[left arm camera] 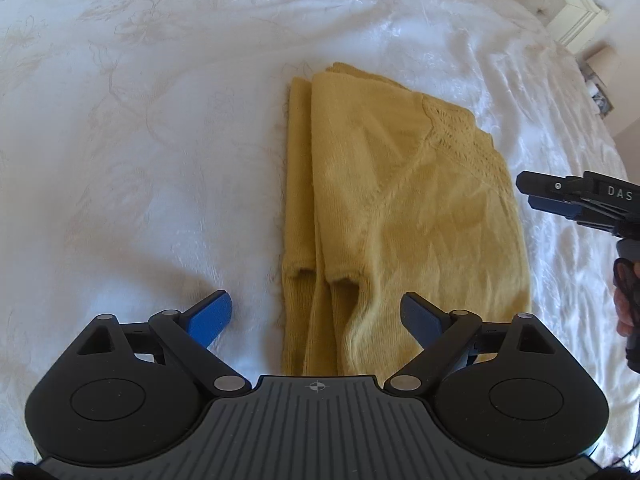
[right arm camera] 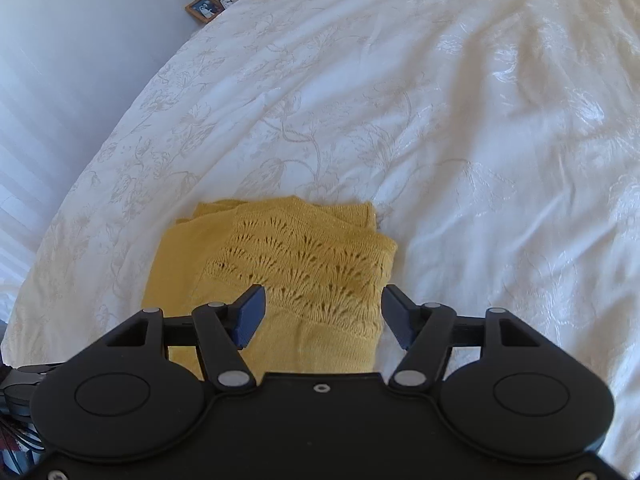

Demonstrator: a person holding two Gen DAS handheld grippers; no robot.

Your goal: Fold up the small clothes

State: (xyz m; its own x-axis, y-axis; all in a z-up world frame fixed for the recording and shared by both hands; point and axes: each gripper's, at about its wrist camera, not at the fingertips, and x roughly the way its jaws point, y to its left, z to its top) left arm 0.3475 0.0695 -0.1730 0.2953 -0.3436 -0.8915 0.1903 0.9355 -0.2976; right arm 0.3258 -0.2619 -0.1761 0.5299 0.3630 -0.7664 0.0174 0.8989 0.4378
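Note:
A mustard-yellow knitted sweater lies folded lengthwise on the white bedspread, sleeves laid along its left side, lace yoke at the far right. My left gripper is open and empty, just above the sweater's near hem end. In the left wrist view my right gripper pokes in from the right, beside the yoke end. In the right wrist view the right gripper is open and empty, hovering over the lace yoke of the sweater.
The white floral bedspread stretches all round the sweater. A tufted headboard and white bedpost stand at the far right. A bedside table holds a framed photo, a lamp and a red item.

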